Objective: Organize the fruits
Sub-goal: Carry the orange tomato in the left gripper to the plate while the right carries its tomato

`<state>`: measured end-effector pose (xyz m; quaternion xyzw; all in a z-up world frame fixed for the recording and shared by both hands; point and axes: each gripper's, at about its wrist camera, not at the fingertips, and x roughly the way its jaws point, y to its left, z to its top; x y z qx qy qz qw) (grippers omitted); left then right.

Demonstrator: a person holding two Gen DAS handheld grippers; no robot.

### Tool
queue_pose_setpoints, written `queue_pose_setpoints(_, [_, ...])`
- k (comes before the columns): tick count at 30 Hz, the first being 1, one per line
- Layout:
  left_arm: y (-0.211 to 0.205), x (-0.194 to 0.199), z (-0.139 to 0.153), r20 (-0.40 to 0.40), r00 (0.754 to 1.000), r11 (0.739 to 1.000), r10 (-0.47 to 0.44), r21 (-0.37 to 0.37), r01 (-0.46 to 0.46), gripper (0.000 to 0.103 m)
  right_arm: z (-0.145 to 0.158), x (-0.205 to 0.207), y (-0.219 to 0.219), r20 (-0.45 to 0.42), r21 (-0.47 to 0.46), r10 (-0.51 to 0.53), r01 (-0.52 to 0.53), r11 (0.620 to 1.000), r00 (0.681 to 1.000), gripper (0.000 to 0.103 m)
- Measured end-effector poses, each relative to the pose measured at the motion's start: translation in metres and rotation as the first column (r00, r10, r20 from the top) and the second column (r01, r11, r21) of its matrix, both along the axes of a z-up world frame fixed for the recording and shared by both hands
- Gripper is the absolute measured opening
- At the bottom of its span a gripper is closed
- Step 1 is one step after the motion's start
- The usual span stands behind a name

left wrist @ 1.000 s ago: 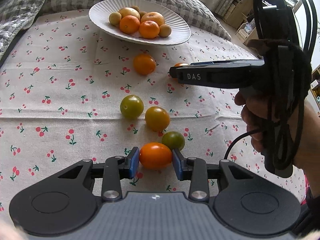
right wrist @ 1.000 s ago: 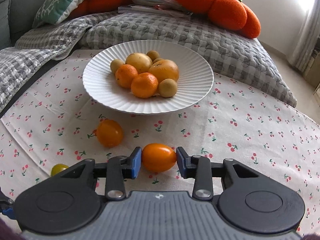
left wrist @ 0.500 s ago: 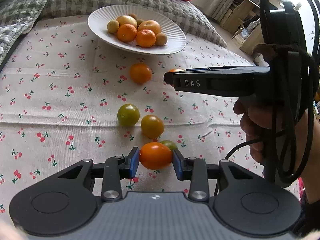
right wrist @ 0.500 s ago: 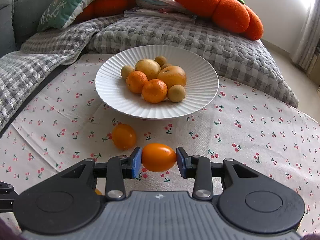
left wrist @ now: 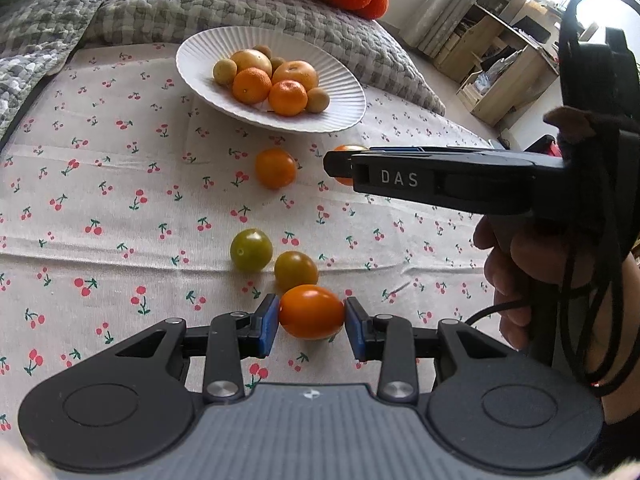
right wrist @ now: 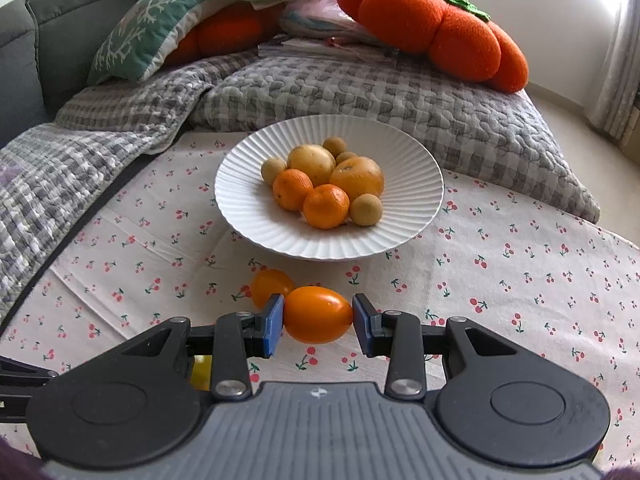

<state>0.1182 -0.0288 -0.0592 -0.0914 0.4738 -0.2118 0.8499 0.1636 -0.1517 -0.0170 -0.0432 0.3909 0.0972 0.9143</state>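
My left gripper (left wrist: 311, 326) is shut on an orange tomato (left wrist: 311, 311), held above the cherry-print cloth. My right gripper (right wrist: 318, 326) is shut on another orange tomato (right wrist: 318, 314); it also shows in the left wrist view (left wrist: 347, 164), mostly hidden behind the right gripper's body. A white ribbed plate (right wrist: 256, 216) (left wrist: 192, 60) holds several oranges and small yellow-brown fruits. Loose on the cloth lie an orange tomato (left wrist: 275, 168) (right wrist: 270, 285), a green tomato (left wrist: 251, 249) and a yellow-green tomato (left wrist: 296, 270).
A grey quilted blanket (right wrist: 360, 96) lies behind the plate, with an orange pumpkin cushion (right wrist: 440, 28) and a green pillow (right wrist: 152, 32) on it. The person's right hand (left wrist: 520, 264) and cables are at the right in the left wrist view. Wooden shelves (left wrist: 500, 68) stand far right.
Both grippers have lifted and moved forward toward the plate with their tomatoes. The third green tomato under the left gripper is now hidden from view.
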Motion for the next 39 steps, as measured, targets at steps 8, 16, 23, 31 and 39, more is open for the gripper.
queue_pose_setpoints(8, [0.003,0.001,0.005,0.014,1.0,1.0,0.01,-0.02,-0.01,0.033,0.008,-0.003,-0.004,0.008,0.031,-0.002,0.001,1.0,1.0,0.034])
queue_pose_setpoints(16, [0.01,0.004,0.013,0.034,0.999,0.998,0.035,-0.045,-0.034,0.033,0.016,-0.006,-0.009,0.02,0.066,-0.011,0.01,0.998,1.0,0.034])
queue_pose_setpoints(23, [0.014,0.011,0.023,0.06,0.996,0.996,0.063,-0.067,-0.059,0.033,0.026,-0.006,-0.016,0.038,0.1,-0.018,0.015,0.995,0.999,0.034])
queue_pose_setpoints(31, [0.024,0.035,0.037,0.108,0.984,0.987,0.14,-0.091,-0.131,0.033,0.034,0.006,-0.042,0.055,0.162,-0.082,0.072,0.984,0.995,0.034])
queue_pose_setpoints(39, [0.028,0.079,0.045,0.144,0.963,0.971,0.226,-0.108,-0.212,0.033,0.033,0.028,-0.058,0.059,0.191,-0.113,0.1,0.976,0.992,0.034])
